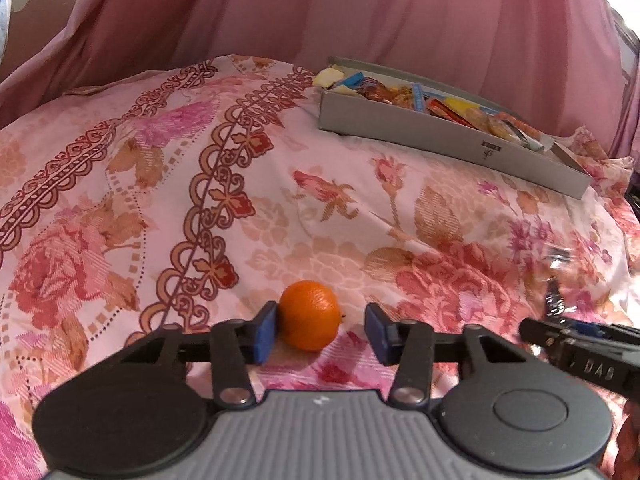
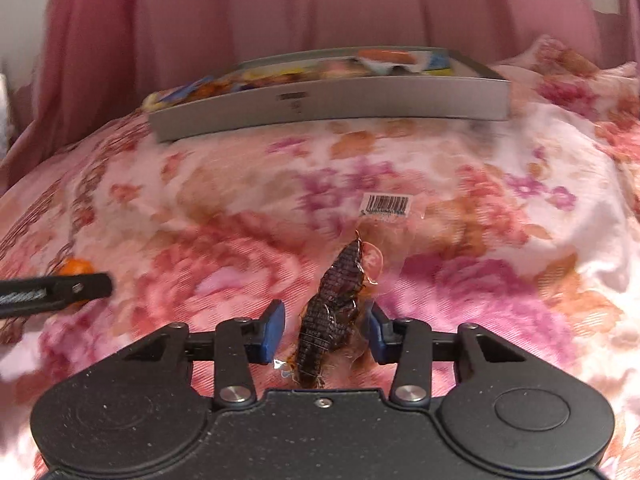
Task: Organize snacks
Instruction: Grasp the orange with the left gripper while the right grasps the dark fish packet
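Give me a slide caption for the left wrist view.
Open left gripper straddles an orange on the floral bedsheet.

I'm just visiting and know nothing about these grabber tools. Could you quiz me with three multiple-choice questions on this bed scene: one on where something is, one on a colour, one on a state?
1. Where does the grey box of snacks sit?
A. On the flowered bedspread, near the pink curtain
B. On a wooden floor
C. On a shelf

2. What colour is the round fruit between the left gripper's fingers?
A. Green
B. Orange
C. Purple

3. How does the right gripper stand?
A. Shut flat with nothing in it
B. Open, with a dark snack in clear wrap between its fingers
C. Out of sight

Answers: 1 A, the box rests on the floral cloth with the curtain behind it. 2 B, the fruit is plainly orange. 3 B, the fingers stand apart and a gap shows on the left side of the wrapped snack.
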Motion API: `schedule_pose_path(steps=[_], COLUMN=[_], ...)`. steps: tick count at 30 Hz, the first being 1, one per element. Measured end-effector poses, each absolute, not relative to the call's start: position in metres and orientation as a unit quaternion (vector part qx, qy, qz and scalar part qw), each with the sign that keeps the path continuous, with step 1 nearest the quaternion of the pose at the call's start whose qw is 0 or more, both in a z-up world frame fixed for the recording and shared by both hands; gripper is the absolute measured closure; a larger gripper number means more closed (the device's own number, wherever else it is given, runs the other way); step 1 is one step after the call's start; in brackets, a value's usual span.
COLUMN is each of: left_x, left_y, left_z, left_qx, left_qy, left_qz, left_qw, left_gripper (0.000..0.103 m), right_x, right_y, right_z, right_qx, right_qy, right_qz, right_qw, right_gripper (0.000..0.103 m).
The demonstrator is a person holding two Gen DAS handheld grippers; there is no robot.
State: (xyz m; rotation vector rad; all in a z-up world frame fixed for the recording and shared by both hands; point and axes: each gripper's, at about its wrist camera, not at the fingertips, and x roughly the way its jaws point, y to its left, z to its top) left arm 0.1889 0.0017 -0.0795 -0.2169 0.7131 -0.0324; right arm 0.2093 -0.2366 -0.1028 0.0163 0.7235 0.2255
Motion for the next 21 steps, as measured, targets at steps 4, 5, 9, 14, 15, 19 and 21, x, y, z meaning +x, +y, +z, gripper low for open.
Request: schedule_pose_path(steps=[4,5,9,14,15,19,21], left_x=[0.187,0.187,0.182,0.175,0.174,0.173,0.173], left_y=[-0.005,-0.006,-0.012,-0.023,-0.025,-0.035,-0.039], left_z=[-0.079,-0.079,-0.077,-0.074,-0.074,-0.068,-0.063], left_qx=[-0.095,-0.093,-0.093,-0.09,-0.089,-0.08,-0.077], left_qy=[0.35,0.35,0.352,0.353,0.353,0.351,0.348], left_qz=[-0.025,-0.027,-0.039,-0.063,-0.066,-0.072,-0.073], left_qw=[0.932,0.932,0.93,0.929,0.929,0.93,0.931], left_gripper=[0.065,0.065,0.065,0.065,0.065,0.066,0.066], right_x=[0.198,0.196,0.188,0.179,0.177,0.171,0.17], right_y=[-0.224,-0.223,-0.218,-0.215,-0.215,-0.219,-0.222], right_z=[-0.102,-0.102,-0.098,-0.096,-0.095,-0.09,-0.086], right_qx=[-0.01,-0.012,-0.019,-0.029,-0.031,-0.032,-0.03], right_qy=[0.348,0.348,0.345,0.337,0.335,0.325,0.32], right_qz=[0.136,0.141,0.161,0.177,0.179,0.18,0.177], right_qw=[0.927,0.927,0.925,0.924,0.925,0.928,0.93], right_gripper=[0.06,0.06,0.06,0.061,0.061,0.061,0.061])
